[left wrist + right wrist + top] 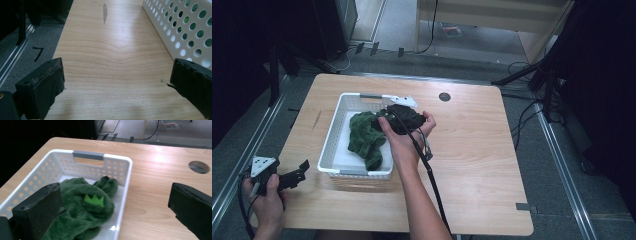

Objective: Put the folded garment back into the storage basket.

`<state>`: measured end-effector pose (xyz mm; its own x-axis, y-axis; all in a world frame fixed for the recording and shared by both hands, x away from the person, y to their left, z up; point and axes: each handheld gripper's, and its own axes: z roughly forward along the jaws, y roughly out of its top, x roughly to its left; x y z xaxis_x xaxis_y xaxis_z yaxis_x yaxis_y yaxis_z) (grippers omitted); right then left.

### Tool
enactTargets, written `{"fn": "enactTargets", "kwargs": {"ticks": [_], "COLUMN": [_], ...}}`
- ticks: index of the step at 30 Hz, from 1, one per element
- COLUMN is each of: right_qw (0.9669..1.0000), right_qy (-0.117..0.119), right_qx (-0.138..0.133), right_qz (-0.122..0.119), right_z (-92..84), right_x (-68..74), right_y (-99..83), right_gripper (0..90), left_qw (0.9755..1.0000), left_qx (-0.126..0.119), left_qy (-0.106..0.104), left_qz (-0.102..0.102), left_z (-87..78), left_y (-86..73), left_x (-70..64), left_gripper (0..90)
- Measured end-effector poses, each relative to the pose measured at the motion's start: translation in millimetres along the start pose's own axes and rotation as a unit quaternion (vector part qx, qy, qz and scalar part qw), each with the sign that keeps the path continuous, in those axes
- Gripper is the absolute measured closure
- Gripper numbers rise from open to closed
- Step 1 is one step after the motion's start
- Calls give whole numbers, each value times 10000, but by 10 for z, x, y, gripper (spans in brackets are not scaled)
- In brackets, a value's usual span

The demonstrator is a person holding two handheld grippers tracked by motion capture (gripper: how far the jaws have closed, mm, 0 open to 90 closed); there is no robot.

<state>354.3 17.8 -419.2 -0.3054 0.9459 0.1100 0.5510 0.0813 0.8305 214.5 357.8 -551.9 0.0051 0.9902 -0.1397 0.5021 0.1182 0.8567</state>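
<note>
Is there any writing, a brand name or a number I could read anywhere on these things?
None can be read.
Printed sheet on the floor beyond the table: too small and blurred.
White basket and green plush toy: no writing; the toy bears just a light-green zigzag patch.

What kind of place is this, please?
Probably a lab or recording workspace: a plain wooden table stands on grey carpet between metal floor rails, with loose cables around it. On it is a white basket.

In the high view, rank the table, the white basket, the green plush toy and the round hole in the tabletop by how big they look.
1. Table
2. White basket
3. Green plush toy
4. Round hole
None look alike in size, so the order is clear.
</note>
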Motion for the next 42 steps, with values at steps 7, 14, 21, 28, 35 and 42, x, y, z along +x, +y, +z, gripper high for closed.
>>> {"fn": "enactTargets", "kwargs": {"ticks": [7,14,21,28,35,42], "right_qw": [9996,9991,9985,9977,9965,9954], "right_qy": [-271,-435,-542,-675,-813,-910], "right_qx": [-5,-15,-16,13,9,8], "right_qz": [-45,-16,28,83,189,316], "right_z": [-111,-213,-339,-443,-567,-666], "right_x": [-286,-508,-776,-1043,-1320,-1556], "right_y": [-73,-133,-241,-386,-547,-698], "right_gripper": [0,0,0,0,0,0], "left_qw": [10000,10000,10000,10000,10000,10000], "left_qx": [5,1,1,5,-4,-1], "left_qy": [0,7,10,28,34,24], "left_qz": [9,33,23,64,65,70], "left_z": [0,1,0,-2,0,-3], "left_y": [0,0,-1,0,-1,-2], "left_x": [-1,-3,-7,-12,-16,-17], "left_gripper": [2,2,2,2,2,2]}}
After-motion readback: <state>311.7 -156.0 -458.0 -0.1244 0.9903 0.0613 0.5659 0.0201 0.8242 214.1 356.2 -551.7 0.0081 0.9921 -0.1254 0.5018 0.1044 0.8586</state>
